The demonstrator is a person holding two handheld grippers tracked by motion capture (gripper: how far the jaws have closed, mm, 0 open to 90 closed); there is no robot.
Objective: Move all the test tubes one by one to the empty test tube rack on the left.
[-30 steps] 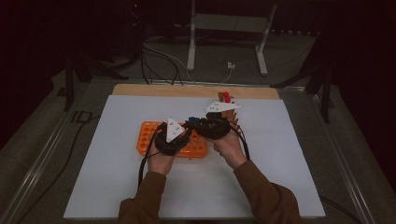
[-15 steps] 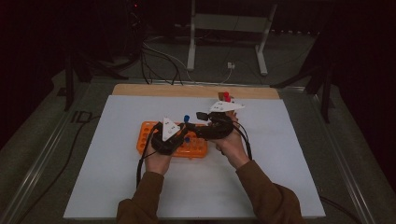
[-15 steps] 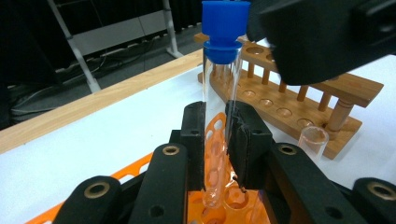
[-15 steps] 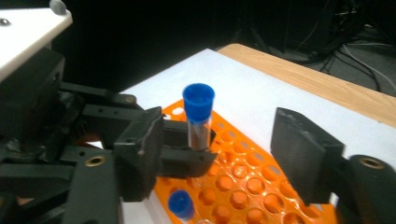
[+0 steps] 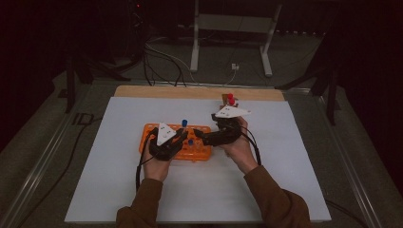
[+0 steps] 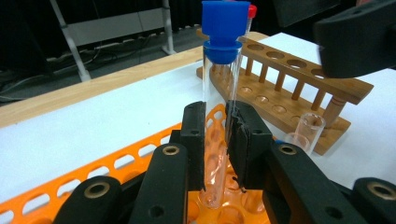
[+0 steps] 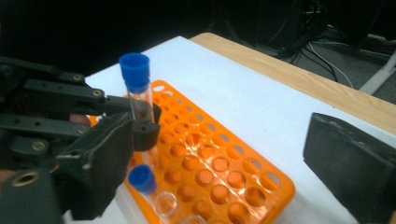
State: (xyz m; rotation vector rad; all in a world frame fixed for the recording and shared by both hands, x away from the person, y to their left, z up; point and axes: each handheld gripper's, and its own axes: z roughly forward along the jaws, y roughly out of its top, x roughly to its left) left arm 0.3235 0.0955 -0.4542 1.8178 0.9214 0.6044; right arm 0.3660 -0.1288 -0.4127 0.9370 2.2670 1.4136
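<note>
My left gripper (image 6: 215, 135) is shut on a clear test tube with a blue cap (image 6: 219, 28), held upright with its bottom at a hole of the orange rack (image 6: 116, 156). In the high view the left gripper (image 5: 182, 136) is over the orange rack (image 5: 204, 154), and the tube's blue cap (image 5: 184, 122) shows above it. My right gripper (image 5: 205, 137) is at the rack's right end, jaws wide open and pointing left. In the right gripper view the right gripper (image 7: 224, 144) is open and holds nothing, and the held tube (image 7: 136, 88) stands beyond its left jaw.
A second blue-capped tube (image 7: 140, 179) and an uncapped clear tube (image 7: 166, 203) stand in the orange rack (image 7: 243, 163). A wooden rack (image 6: 289, 79) lies behind, with a red-capped tube (image 5: 230, 98) in it. White mat (image 5: 285, 156) covers the table.
The left gripper with the blue-capped tube has shifted slightly left over the orange rack. The right gripper has stayed almost in place beside it.
</note>
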